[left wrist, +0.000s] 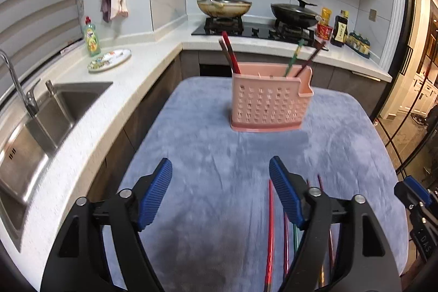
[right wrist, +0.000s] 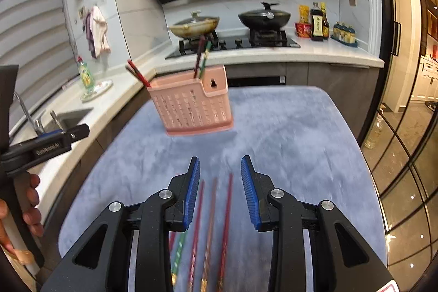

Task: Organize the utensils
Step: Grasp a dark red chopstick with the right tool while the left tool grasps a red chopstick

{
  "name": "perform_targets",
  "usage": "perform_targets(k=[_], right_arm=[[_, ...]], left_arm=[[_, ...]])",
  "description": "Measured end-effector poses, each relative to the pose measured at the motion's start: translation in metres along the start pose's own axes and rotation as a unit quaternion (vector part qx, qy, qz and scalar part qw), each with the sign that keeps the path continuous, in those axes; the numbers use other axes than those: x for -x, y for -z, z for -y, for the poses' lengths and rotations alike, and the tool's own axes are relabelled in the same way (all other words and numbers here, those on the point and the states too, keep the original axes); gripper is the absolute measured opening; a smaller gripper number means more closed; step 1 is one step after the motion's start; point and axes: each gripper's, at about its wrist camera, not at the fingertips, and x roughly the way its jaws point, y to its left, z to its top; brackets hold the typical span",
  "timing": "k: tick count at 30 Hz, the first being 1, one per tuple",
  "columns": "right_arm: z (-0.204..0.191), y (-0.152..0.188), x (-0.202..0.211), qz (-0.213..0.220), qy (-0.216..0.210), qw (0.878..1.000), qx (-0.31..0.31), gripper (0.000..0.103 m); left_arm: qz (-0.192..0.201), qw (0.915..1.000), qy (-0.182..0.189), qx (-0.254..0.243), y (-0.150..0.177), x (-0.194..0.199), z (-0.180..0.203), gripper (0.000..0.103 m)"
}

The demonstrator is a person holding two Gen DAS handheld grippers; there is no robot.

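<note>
A pink perforated utensil holder [left wrist: 269,103] stands on the blue-grey cloth [left wrist: 213,152], with several chopsticks upright in it; it also shows in the right wrist view [right wrist: 193,108]. Several loose chopsticks [right wrist: 210,220] lie side by side on the cloth, red, brown and green ones. My right gripper [right wrist: 220,182] is open and empty, its jaws spread just above and around these chopsticks. My left gripper [left wrist: 220,190] is open and empty over bare cloth, with the loose chopsticks [left wrist: 271,231] under its right finger. The right gripper's tip [left wrist: 413,192] shows at the far right.
A white counter with a steel sink [left wrist: 35,127] and tap runs along the left. A dish-soap bottle [left wrist: 91,37] and a patterned plate [left wrist: 109,60] stand behind it. Two lidded pans [left wrist: 224,6] sit on the hob, bottles [left wrist: 339,29] to the right. Glass doors are at right.
</note>
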Motion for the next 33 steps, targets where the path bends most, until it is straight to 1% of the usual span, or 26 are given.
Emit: perform_targets(k=[4,8,14,18,22,27,30,31,33], right_arm=[[0.003,0.035,-0.009,-0.030,0.016,0.999,0.004,0.031],[0.005,0.065,-0.021,-0.063,0.012,0.998,-0.007,0.031],[0.004,0.103,-0.037,-0.099,0.010,0.995,-0.007,0.031],[0.003,0.117,-0.044,-0.116,0.006,0.993,-0.012,0.031],[0.000,0.125,-0.049,-0.127,0.002,0.992,-0.008,0.028],[0.000,0.133,-0.057,-0.137,0.007,0.991,-0.008,0.017],[0.000,0.134,-0.057,-0.135,0.011,0.991,-0.004,0.013],[0.000,0.134,-0.057,-0.134,0.012,0.991,-0.003,0.013],[0.001,0.135,-0.057,-0.133,0.014,0.991,-0.002,0.010]], left_arm=[[-0.021,0.9998,0.001,-0.002,0.031,-0.006,0.004,0.071],[-0.044,0.9990,0.000,0.002,0.059,-0.014,0.006,0.071],[-0.067,0.9977,-0.004,-0.010,0.094,-0.023,0.014,0.071],[-0.085,0.9963,0.001,-0.011,0.111,-0.028,0.017,0.071],[-0.093,0.9955,0.003,-0.014,0.121,-0.031,0.019,0.072],[-0.102,0.9946,0.009,-0.017,0.126,-0.033,0.024,0.073],[-0.106,0.9941,0.013,-0.019,0.129,-0.034,0.026,0.075],[-0.106,0.9940,0.014,-0.020,0.129,-0.034,0.027,0.078],[-0.107,0.9939,0.016,-0.021,0.131,-0.034,0.028,0.079]])
